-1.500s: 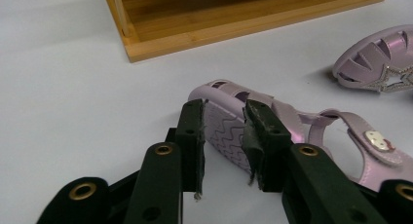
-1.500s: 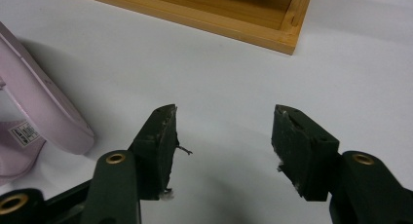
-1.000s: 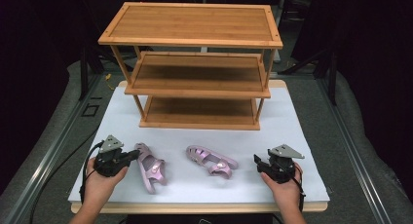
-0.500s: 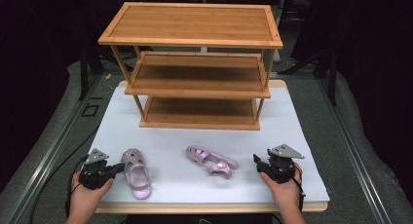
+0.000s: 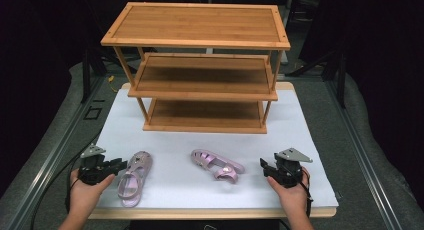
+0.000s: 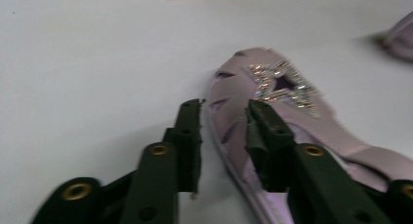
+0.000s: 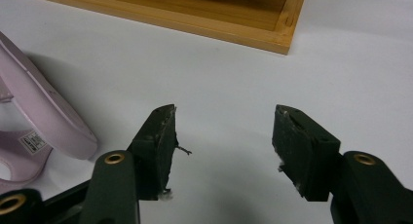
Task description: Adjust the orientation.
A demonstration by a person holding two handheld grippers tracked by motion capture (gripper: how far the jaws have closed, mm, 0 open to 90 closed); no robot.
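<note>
Three-tier bamboo shoe rack (image 5: pixel 200 75) stands at the far half of a white-topped table (image 5: pixel 165 190), all shelves bare in the high view. Two pink kids' sandals lie on the white surface in front of it, well apart from each other.

Left sandal (image 5: pixel 132 177) sits near the front-left edge, lengthwise roughly toward the rack, sole down. Left gripper (image 5: pixel 120 164) is held low in the person's left hand (image 5: pixel 85 190), just beside that sandal's left side, jaws pointing at it. In the left gripper view (image 6: pixel 224 119) the jaws stand partly spread, a narrow gap between them: the right jaw is over the sandal's upper, the left jaw over bare table, the sandal's edge (image 6: pixel 229 136) in the gap. Cannot tell if either jaw touches it; not pinching. Glittery star-shaped ornament (image 6: pixel 280 83) on the toe strap, picture a bit blurred.

Right sandal (image 5: pixel 217 165) lies near front centre, angled, tipped on its side. Right gripper (image 5: pixel 263 164) is in the right hand (image 5: pixel 292 190) near the front-right edge, close to that sandal but apart. In the right gripper view (image 7: pixel 221 136) jaws spread wide, nothing between them, white table below; sandal's sole (image 7: pixel 44 117) at left, rack's bottom frame corner (image 7: pixel 285 29) ahead
</note>
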